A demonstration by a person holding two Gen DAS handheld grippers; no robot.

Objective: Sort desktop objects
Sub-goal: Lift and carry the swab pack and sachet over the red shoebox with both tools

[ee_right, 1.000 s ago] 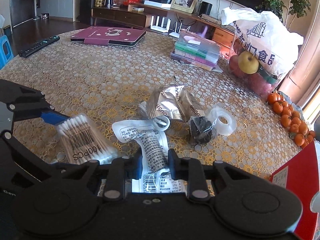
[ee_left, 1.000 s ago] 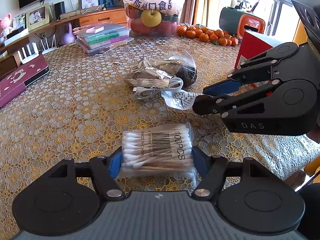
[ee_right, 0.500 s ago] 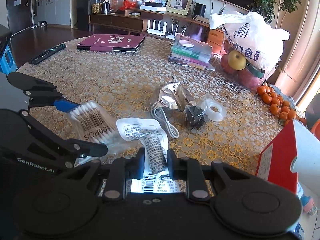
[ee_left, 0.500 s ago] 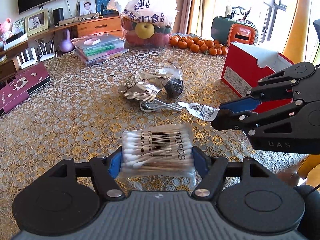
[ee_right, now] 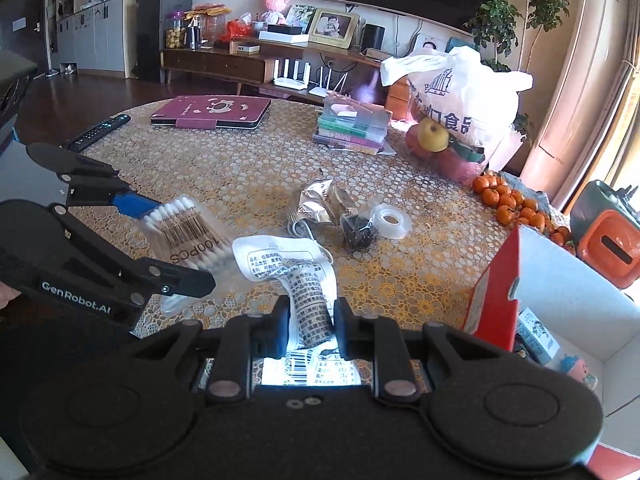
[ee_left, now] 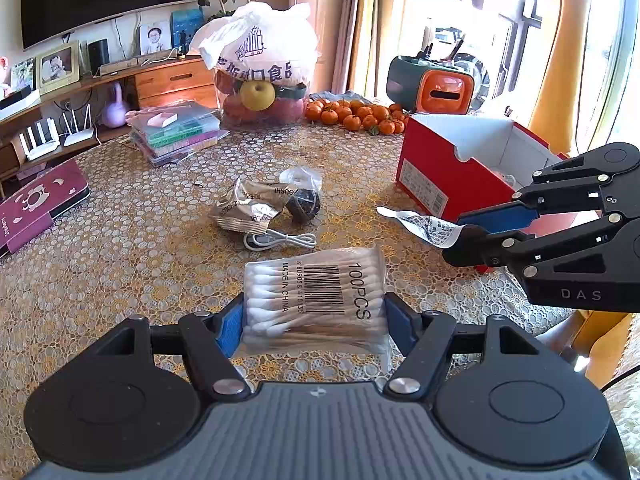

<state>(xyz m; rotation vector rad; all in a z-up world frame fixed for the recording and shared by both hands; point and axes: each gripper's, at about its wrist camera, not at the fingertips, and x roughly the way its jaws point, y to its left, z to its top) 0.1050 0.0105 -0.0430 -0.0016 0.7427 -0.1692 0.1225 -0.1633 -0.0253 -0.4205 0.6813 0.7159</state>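
Left gripper (ee_left: 314, 314) is clamping cotton-swab pack (ee_left: 316, 296); right gripper (ee_right: 310, 320) is pinching a limp sachet (ee_right: 296, 264), which risks snagging the red box (ee_left: 452, 168) rim.

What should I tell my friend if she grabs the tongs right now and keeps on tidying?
Left tongs: shut on the cotton swab pack, lifted off the table.
Right tongs: shut on the white printed packet, beside the red box.
Done: the red box is open and already holds a few small things.
Still on the table: silver foil packets, dark ball in a clear bag, white cable, clear tape roll.
Next, probably: drop the packet and swabs in the box, then fetch the rest.
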